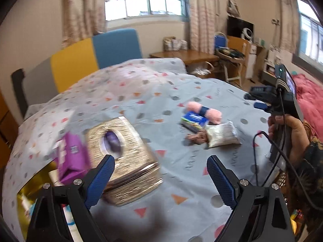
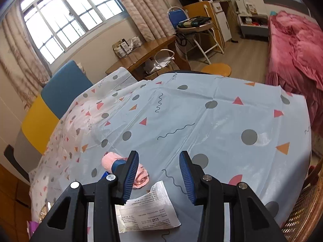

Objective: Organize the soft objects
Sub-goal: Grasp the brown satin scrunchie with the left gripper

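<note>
On the patterned tablecloth (image 1: 181,92) lies a pink rolled towel with a blue band (image 1: 203,112). In front of it are a blue packet (image 1: 193,121), a white packet (image 1: 222,135) and a small brown item (image 1: 196,138). My left gripper (image 1: 161,173) is open and empty. A gold tissue box (image 1: 125,155) sits just past its left finger. A blurred purple packet (image 1: 70,157) is left of that finger, outside the jaws. My right gripper (image 2: 159,175) is open over the cloth. The white packet (image 2: 147,207) lies below it and the pink towel (image 2: 109,161) sits behind its left finger.
A shiny gold container (image 1: 30,185) sits at the table's near-left edge. A yellow and blue chair back (image 1: 94,52) stands behind the table. A wooden desk (image 2: 145,50), a round stool (image 2: 217,69) and a pink bed (image 2: 292,46) lie beyond. A wicker chair (image 2: 302,211) is near right.
</note>
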{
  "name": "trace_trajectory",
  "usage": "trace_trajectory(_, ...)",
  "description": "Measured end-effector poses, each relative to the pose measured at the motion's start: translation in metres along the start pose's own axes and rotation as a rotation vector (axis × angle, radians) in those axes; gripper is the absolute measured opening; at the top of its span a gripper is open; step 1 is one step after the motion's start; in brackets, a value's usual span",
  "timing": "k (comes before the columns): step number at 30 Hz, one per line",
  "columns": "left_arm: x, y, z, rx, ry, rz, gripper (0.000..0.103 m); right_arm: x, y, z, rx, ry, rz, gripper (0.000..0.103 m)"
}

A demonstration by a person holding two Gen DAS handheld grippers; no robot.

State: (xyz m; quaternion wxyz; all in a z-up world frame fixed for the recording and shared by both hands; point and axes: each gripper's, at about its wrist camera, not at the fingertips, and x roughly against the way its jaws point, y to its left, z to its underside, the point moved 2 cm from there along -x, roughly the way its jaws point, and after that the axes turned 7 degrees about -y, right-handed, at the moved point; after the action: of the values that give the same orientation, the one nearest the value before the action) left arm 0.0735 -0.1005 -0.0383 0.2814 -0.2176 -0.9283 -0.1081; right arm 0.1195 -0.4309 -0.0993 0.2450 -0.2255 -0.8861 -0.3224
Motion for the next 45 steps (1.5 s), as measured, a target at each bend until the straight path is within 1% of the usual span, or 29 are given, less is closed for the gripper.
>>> trace_trajectory(2, -0.014, -0.012, -0.001, -0.020, 0.023, 0.018, 0.090, 0.000, -0.004, 0.000, -0.031, 0.004, -0.011, 0.042)
trace_trajectory(3, -0.023, -0.020, -0.002, -0.032, 0.037, 0.043, 0.088, 0.000, -0.006, -0.001, -0.043, 0.007, -0.015, 0.042)
trace_trajectory(5, -0.041, -0.029, -0.001, -0.034, 0.078, 0.068, 0.084, -0.001, -0.008, 0.000, -0.066, 0.014, -0.026, 0.043)
trace_trajectory(7, -0.061, -0.036, 0.002, -0.006, 0.133, 0.108, 0.077, -0.003, -0.008, 0.000, -0.076, 0.028, -0.035, 0.044)
trace_trajectory(9, -0.080, -0.042, 0.003, 0.017, 0.178, 0.119, 0.070, -0.005, -0.008, 0.001, -0.078, 0.039, -0.041, 0.045)
trace_trajectory(10, -0.087, -0.045, 0.004, 0.025, 0.190, 0.127, 0.068, -0.005, -0.007, 0.001, -0.077, 0.042, -0.044, 0.045)
trace_trajectory(12, -0.109, -0.049, 0.004, 0.054, 0.236, 0.135, 0.058, -0.006, -0.007, 0.002, -0.076, 0.047, -0.054, 0.045)
trace_trajectory(15, -0.136, -0.053, 0.004, 0.080, 0.272, 0.131, 0.057, -0.008, -0.005, 0.003, -0.075, 0.064, -0.066, 0.045)
trace_trajectory(18, -0.156, -0.055, 0.001, 0.095, 0.277, 0.128, 0.057, -0.010, -0.004, 0.005, -0.069, 0.079, -0.073, 0.045)
trace_trajectory(20, -0.173, -0.059, -0.001, 0.090, 0.283, 0.122, 0.057, -0.012, -0.003, 0.006, -0.067, 0.089, -0.082, 0.045)
trace_trajectory(23, -0.200, -0.064, -0.001, 0.073, 0.314, 0.109, 0.059, -0.013, -0.002, 0.007, -0.069, 0.102, -0.096, 0.045)
trace_trajectory(25, -0.217, -0.067, 0.001, 0.083, 0.340, 0.121, 0.059, -0.014, -0.001, 0.008, -0.070, 0.108, -0.101, 0.045)
trace_trajectory(28, -0.233, -0.069, 0.003, 0.091, 0.352, 0.147, 0.058, -0.015, -0.001, 0.009, -0.072, 0.117, -0.107, 0.045)
trace_trajectory(29, -0.237, -0.070, 0.006, 0.096, 0.369, 0.168, 0.040, -0.016, 0.000, 0.009, -0.071, 0.121, -0.108, 0.045)
trace_trajectory(30, -0.238, -0.070, 0.009, 0.105, 0.380, 0.190, 0.025, -0.016, 0.001, 0.010, -0.068, 0.126, -0.108, 0.045)
trace_trajectory(32, -0.231, -0.073, 0.012, 0.099, 0.368, 0.223, 0.013, -0.016, 0.002, 0.011, -0.066, 0.130, -0.112, 0.045)
trace_trajectory(35, -0.216, -0.074, 0.022, 0.095, 0.365, 0.238, 0.011, -0.017, 0.003, 0.011, -0.059, 0.132, -0.107, 0.045)
trace_trajectory(39, -0.190, -0.071, 0.042, 0.125, 0.371, 0.247, 0.011, -0.018, 0.005, 0.013, -0.042, 0.139, -0.098, 0.045)
trace_trajectory(40, -0.184, -0.071, 0.045, 0.127, 0.373, 0.246, 0.011, -0.021, 0.008, 0.015, -0.028, 0.152, -0.099, 0.045)
trace_trajectory(41, -0.177, -0.071, 0.050, 0.123, 0.375, 0.247, 0.011, -0.024, 0.011, 0.017, -0.014, 0.175, -0.103, 0.045)
trace_trajectory(43, -0.164, -0.069, 0.058, 0.118, 0.376, 0.245, 0.011, -0.036, 0.018, 0.023, 0.025, 0.254, -0.119, 0.045)
trace_trajectory(45, -0.154, -0.067, 0.065, 0.112, 0.371, 0.239, 0.011, -0.050, 0.031, 0.028, 0.114, 0.342, -0.135, 0.045)
